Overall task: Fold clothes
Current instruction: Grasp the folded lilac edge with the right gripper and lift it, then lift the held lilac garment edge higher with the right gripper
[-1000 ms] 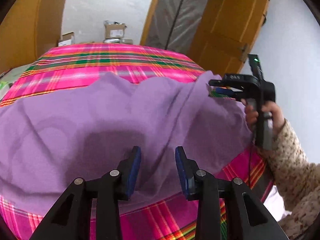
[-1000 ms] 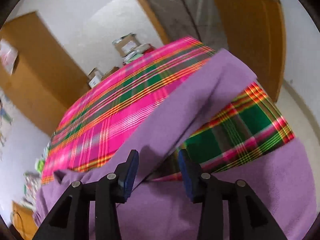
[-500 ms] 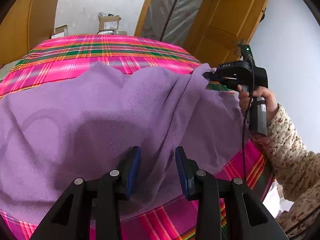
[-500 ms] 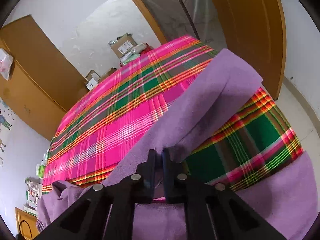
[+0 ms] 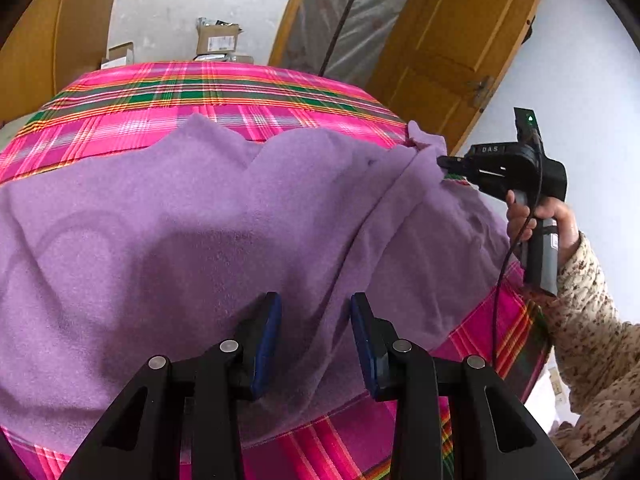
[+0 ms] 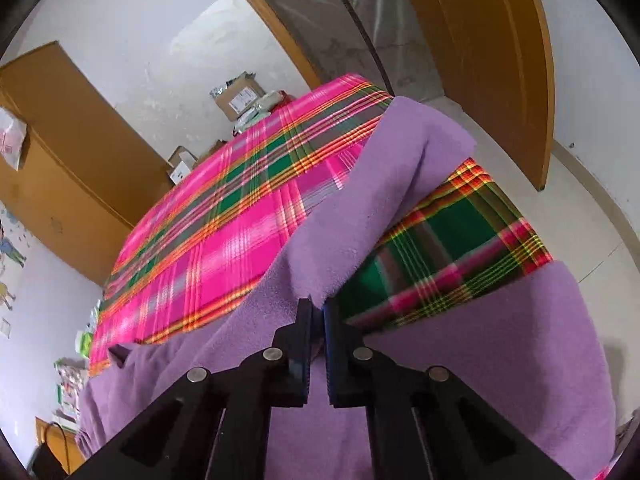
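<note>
Purple garment (image 6: 360, 216) pinched inside right hand-held gripper (image 6: 316, 312).

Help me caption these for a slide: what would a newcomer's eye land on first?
First the big purple fleece garment, spread over a bed cover in loud pink-and-green plaid. Next the right gripper, shut on a fold of the fleece at its right edge, the sleeve running up and away from it. The left gripper hovers open over the near hem, and orange wooden doors frame the back.
</note>
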A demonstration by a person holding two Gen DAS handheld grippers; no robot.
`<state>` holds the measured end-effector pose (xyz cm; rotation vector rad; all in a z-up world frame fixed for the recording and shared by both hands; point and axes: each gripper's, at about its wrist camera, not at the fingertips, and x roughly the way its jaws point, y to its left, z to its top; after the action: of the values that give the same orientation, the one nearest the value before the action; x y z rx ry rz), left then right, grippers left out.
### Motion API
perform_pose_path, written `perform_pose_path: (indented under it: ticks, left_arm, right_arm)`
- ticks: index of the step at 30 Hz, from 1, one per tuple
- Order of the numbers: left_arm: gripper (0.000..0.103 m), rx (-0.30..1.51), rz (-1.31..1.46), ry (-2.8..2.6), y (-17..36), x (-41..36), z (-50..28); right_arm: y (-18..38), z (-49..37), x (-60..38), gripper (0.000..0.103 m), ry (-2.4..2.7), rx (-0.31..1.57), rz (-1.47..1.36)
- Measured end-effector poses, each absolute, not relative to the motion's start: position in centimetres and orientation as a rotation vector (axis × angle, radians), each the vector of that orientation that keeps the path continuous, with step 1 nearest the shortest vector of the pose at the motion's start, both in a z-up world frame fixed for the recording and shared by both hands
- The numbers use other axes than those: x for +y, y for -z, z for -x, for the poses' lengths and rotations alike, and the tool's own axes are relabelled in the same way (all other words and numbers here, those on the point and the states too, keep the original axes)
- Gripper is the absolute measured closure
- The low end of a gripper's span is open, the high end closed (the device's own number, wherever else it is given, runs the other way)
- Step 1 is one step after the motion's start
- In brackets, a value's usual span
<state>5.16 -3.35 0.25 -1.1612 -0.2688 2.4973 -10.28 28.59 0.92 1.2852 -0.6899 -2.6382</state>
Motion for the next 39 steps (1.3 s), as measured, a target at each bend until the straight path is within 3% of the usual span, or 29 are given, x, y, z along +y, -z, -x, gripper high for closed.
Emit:
perform_pose_path:
  ticks: [12,17,19,21,25,28,31,33,35,39]
  left_arm:
    - [0.066,-0.274,1.165,-2.489,-0.1,-3.4,-4.7]
    - [0.066,-0.274,1.166,-2.488,-0.1,-3.3,-4.6]
    - [0.066,-0.273,1.166,-2.490,-0.1,-3.3,-4.6]
    - [0.066,-0.268,1.167,-2.490,-0.1,-3.2,-4.7]
    - [0.066,-0.252,1.168,-2.493,-0.1,-2.9,-4.8]
    - [0.066,-0.240,1.167,-2.491,-0.2,-2.6,-4.7]
    - [0.066,-0.231,1.164,-2.488,-0.3,-2.4,-4.8]
    - [0.066,-0.222,1.165,-2.490,-0.3,-2.3,-4.8]
    - [0.066,-0.210,1.166,-2.489,-0.3,-2.2,-4.7]
    - [0.066,-0.176,1.163,-2.499,-0.6,-1.9,-4.7]
  right_arm:
    - [-2.1,9.3,30.2,0.096,2.720,-0.718,-1.249]
    - [-4.5,10.2,28.7,0.095,2.759,-0.582,-1.195]
    - [-5.3,11.1,27.4,0.087,2.755,-0.517,-1.199]
    - [-5.6,11.9,25.9,0.067,2.760,-0.428,-1.213]
    - [-5.1,13.6,23.2,0.066,2.759,-0.225,-1.303]
    - [-4.1,14.4,23.2,0.066,2.757,-0.233,-1.418]
    - [-3.1,15.0,23.6,0.074,2.746,-0.271,-1.527]
    - [-2.7,14.7,23.9,0.093,2.725,-0.282,-1.543]
    - [-2.8,14.1,24.0,0.100,2.722,-0.277,-1.513]
    - [-3.9,12.2,24.9,0.100,2.750,-0.332,-1.426]
